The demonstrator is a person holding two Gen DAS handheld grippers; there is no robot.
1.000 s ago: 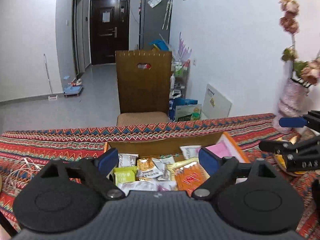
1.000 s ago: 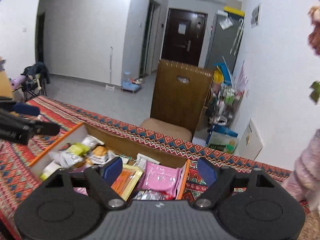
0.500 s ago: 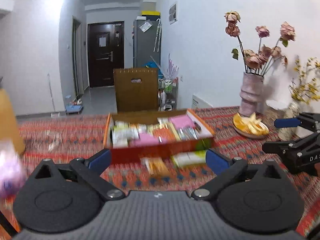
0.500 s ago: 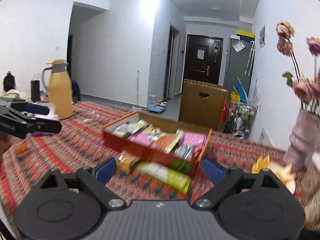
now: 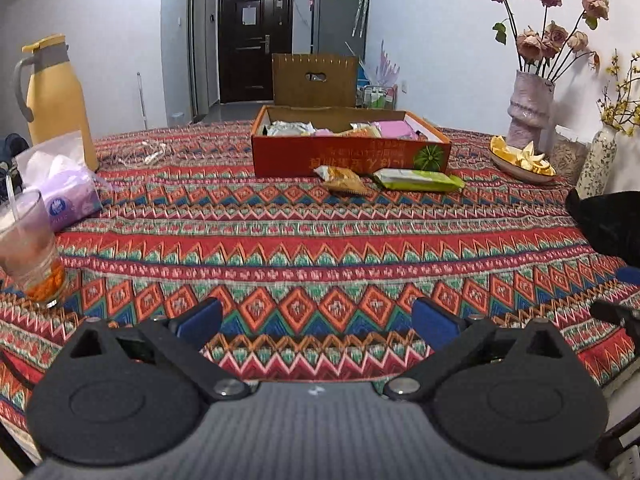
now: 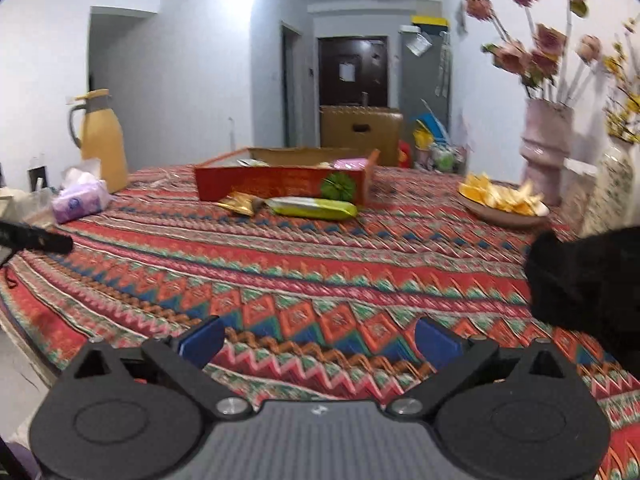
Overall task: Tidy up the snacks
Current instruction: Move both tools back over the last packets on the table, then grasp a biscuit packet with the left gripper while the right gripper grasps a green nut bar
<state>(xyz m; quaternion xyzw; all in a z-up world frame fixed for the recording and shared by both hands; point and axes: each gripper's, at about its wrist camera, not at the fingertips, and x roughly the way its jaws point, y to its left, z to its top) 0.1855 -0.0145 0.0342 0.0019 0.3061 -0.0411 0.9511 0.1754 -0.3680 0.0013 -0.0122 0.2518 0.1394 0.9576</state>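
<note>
A red cardboard snack box (image 5: 352,156) (image 6: 280,184) stands at the far side of the patterned tablecloth, with several packets inside. Two packets lie on the cloth in front of it: an orange one (image 5: 344,180) (image 6: 240,202) and a long green one (image 5: 418,180) (image 6: 312,207). My left gripper (image 5: 316,318) is open and empty, low over the near part of the table and far from the box. My right gripper (image 6: 319,336) is also empty. Its jaws are still opening, and only cloth shows between them.
At the left stand a yellow jug (image 5: 52,100), a purple tissue pack (image 5: 64,188) and a glass with a straw (image 5: 28,248). At the right are a plate of orange peel (image 5: 520,158), flower vases (image 5: 528,112) and a dark bulky shape (image 6: 588,280). A brown chair (image 5: 314,80) stands behind the box.
Both grippers have drawn back from right over the box to the near side of the table and sunk lower. Their jaws have spread wider. The two loose packets have come into view.
</note>
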